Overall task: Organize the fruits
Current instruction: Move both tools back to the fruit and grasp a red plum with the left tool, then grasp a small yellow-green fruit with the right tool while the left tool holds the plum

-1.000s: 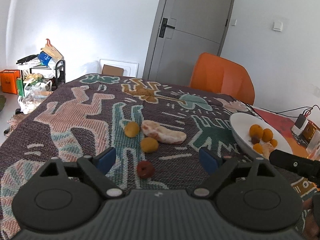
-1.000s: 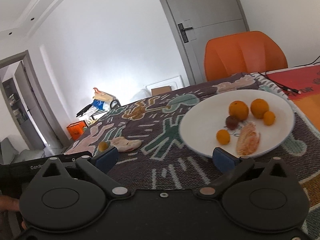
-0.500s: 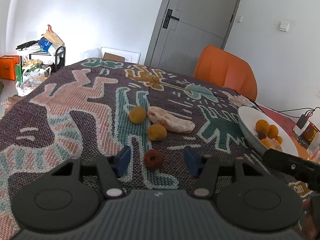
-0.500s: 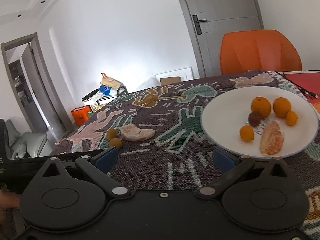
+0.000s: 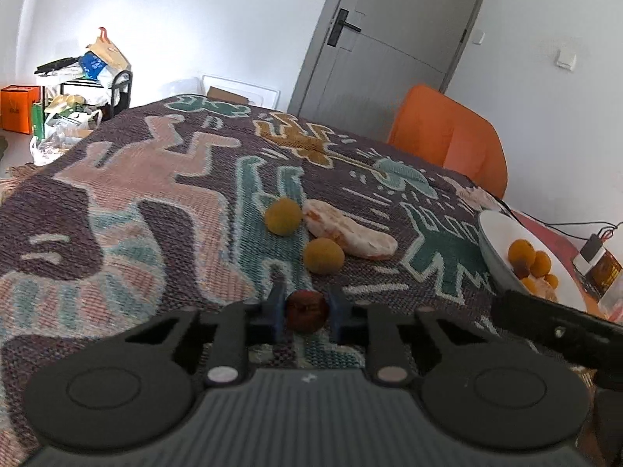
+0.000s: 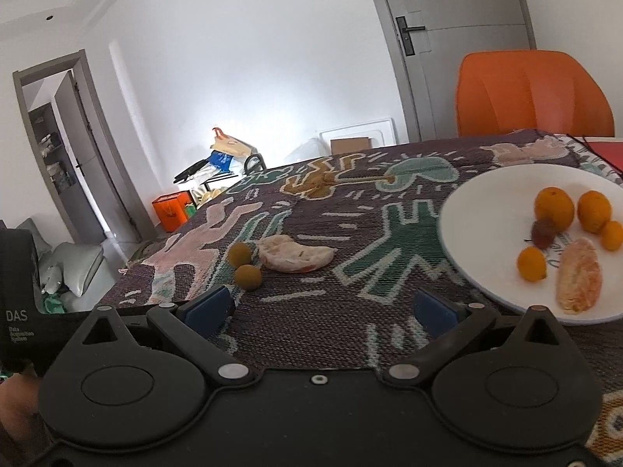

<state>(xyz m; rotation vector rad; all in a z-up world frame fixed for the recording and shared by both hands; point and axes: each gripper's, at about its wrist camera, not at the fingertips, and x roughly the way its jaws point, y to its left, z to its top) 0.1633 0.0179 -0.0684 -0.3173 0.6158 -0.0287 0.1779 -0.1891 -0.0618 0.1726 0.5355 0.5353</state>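
left gripper [image 5: 306,313] clamped on a small dark red fruit [image 5: 306,308].

the fruit sat between the blue pads, low over the patterned table cloth [image 5: 128,194], just in front of 2 yellow fruits [image 5: 323,255] and a peeled piece [image 5: 346,229]. the right gripper [image 6: 318,308] stood wide with nothing between its pads, beside the white plate [image 6: 486,210] near the table's right edge, which held 4 orange fruits.

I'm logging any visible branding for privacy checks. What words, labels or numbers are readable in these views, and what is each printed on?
"DAS": black device at the left edge of the right wrist view.
Three small lines under it on the same device: too small to read.
Orange bag on the floor: a dark mark, too blurred to read.
Box beside the plate: print unreadable.
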